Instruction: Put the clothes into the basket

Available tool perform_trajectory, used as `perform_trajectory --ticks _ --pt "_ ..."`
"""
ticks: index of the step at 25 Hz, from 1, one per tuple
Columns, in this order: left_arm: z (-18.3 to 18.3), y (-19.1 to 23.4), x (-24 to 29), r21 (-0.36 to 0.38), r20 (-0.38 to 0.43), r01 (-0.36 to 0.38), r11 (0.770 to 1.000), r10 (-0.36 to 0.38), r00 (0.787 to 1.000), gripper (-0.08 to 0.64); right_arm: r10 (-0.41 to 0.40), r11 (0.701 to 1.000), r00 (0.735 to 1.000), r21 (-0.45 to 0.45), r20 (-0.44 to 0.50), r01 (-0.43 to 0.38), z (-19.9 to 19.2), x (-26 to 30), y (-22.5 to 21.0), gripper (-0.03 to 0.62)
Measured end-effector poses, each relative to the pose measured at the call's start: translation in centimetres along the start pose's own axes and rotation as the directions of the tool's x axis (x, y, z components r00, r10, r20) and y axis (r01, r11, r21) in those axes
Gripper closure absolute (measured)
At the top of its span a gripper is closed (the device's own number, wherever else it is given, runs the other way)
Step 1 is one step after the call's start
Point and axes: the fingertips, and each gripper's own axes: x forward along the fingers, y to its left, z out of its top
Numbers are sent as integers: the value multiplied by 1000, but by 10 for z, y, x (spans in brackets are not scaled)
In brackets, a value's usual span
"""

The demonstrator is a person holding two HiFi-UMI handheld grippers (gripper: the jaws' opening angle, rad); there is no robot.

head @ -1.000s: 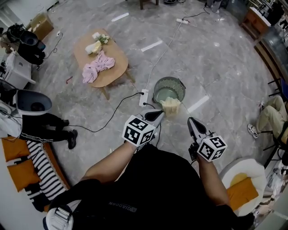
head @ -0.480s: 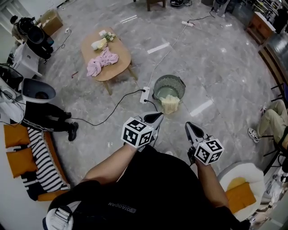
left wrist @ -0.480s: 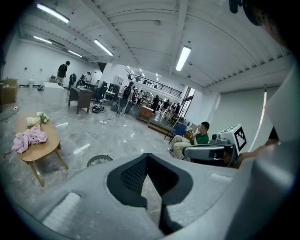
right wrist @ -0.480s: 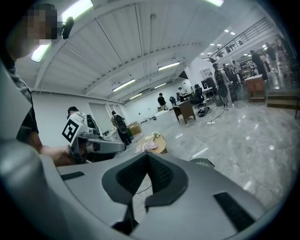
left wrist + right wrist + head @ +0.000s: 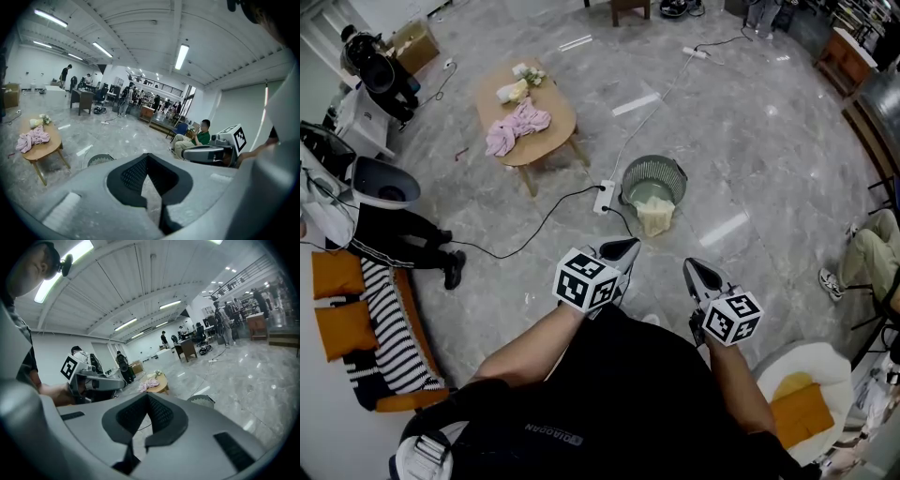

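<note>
A grey, glossy marble-look floor (image 5: 769,141) is viewed steeply from above. Two handheld grippers are carried in front of the body and aimed ahead: the left gripper (image 5: 622,249) and the right gripper (image 5: 697,271). The ribbed dark fingers (image 5: 132,174) of each are pressed together on nothing, probably because no garment is within reach. A round basket (image 5: 673,172) of fine grey mesh is set on the floor ahead, and a soft cream cloth (image 5: 656,217) is draped over its near rim, hanging partly outside. A crumpled pink garment (image 5: 517,127) is seen on an oval wooden desk (image 5: 555,114), well apart from the basket, so it is judged not yet collected. A white power strip (image 5: 603,198) is laid just beside the basket.
</note>
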Motion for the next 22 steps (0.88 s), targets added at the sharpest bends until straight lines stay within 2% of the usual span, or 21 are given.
perform_trajectory --ticks 10,22 --pt "3 -14 0 20 8 2 1000 -2 1000 558 -1 1000 1000 -1 8 1 -1 -11 -1 577" --pt "5 -12 -3 31 6 -6 1000 6 1000 558 7 1000 1000 3 13 -7 0 -8 -1 577"
